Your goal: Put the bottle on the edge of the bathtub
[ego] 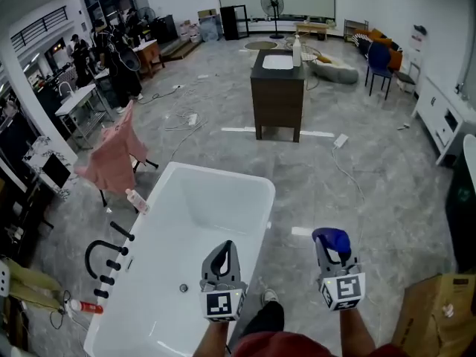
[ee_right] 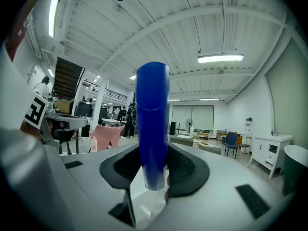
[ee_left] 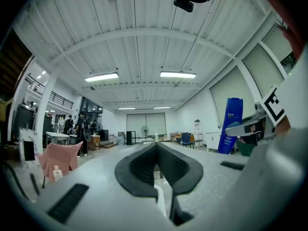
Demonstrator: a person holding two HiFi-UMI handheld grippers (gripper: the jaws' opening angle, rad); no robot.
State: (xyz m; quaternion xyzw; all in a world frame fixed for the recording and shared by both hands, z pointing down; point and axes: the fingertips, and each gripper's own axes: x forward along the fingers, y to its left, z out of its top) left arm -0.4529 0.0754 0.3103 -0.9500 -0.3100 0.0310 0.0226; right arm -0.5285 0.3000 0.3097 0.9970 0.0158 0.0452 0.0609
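A tall blue bottle (ego: 332,240) stands upright between the jaws of my right gripper (ego: 332,253), which is shut on it low down; it fills the middle of the right gripper view (ee_right: 153,124). The bottle hangs over the floor, to the right of the white bathtub (ego: 256,233). My left gripper (ego: 222,257) is shut with nothing in it and hovers over the tub's near right rim. In the left gripper view its closed jaws (ee_left: 156,146) point across the room, and the blue bottle (ee_left: 229,125) shows at the right.
A small pale bottle (ego: 136,199) lies at the tub's left rim by a black faucet (ego: 104,255). A pink cloth (ego: 111,155) hangs on a chair to the left. A dark vanity cabinet (ego: 278,88) stands ahead. A cardboard box (ego: 435,314) sits at the lower right.
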